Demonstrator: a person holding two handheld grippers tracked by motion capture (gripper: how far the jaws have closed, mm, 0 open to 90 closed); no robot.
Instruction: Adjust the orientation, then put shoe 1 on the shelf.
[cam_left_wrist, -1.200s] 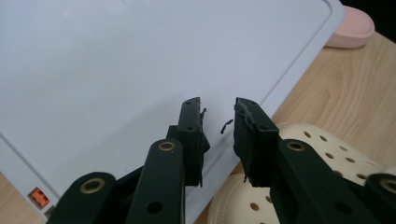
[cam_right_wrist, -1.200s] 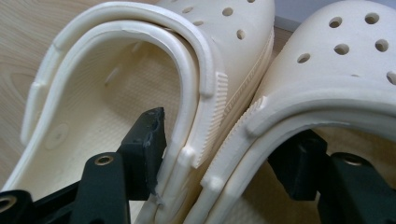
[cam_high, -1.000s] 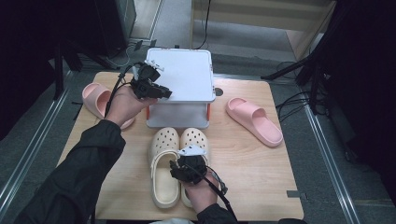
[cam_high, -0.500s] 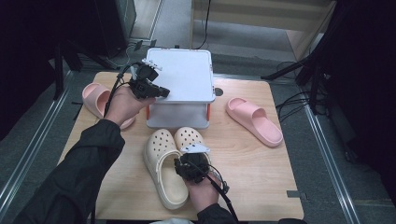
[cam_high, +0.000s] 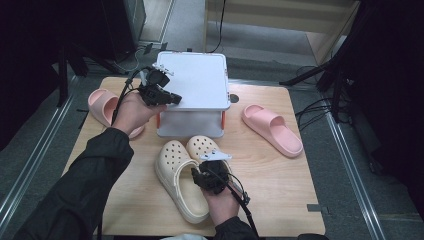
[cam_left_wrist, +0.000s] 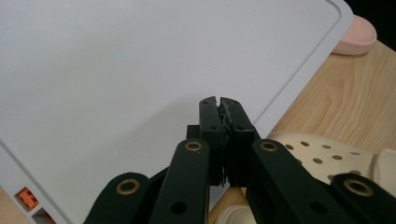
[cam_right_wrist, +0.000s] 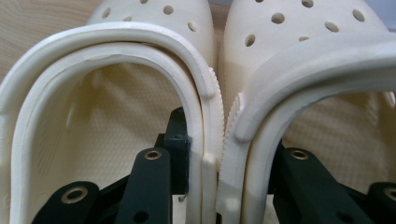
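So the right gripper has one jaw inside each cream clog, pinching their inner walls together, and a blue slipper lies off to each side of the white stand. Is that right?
Not quite: the slippers are pink, not blue. The high view shows one pink slipper right of the white stand and another left of it. The rest holds: in the right gripper view the right gripper has a jaw inside each cream clog, inner walls pressed together.

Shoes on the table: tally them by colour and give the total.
Cream clogs: 2, one beside the other
Pink slides: 2, one at the right of the white stand, the other at its left
Total: 4
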